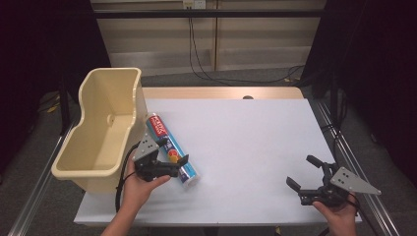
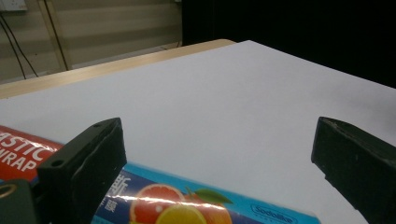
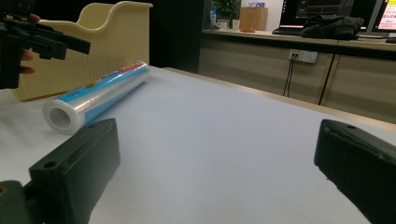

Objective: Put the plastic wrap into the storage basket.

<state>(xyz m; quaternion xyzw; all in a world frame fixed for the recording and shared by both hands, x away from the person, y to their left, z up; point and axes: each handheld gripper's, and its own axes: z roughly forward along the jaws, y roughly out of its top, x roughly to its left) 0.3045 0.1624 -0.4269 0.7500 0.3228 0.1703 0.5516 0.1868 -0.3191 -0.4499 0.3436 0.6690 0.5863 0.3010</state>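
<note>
A roll of plastic wrap (image 1: 172,150) lies on its side near the left edge of the white tabletop (image 1: 255,147), slanting from the far left toward the near middle, its far end just beside the cream plastic bin (image 1: 105,128) that overhangs that edge. The left gripper (image 1: 173,162) hovers at the roll's near half with its fingers (image 2: 86,163) spread wide; in the left gripper view the printed label passes beneath and between them, though contact cannot be told. The right gripper (image 1: 306,173) waits well apart near the tabletop's near right corner, its fingers (image 3: 77,170) also wide and holding nothing. The work in hand appears to be picking up the roll, probably for the bin. The risk lies in the shape: a smooth, glossy cylinder could roll away or squirt out if the fingers close off-centre or across its slope. A grip taken so near one end could also let the long far end sag and knock the bin's wall.
</note>
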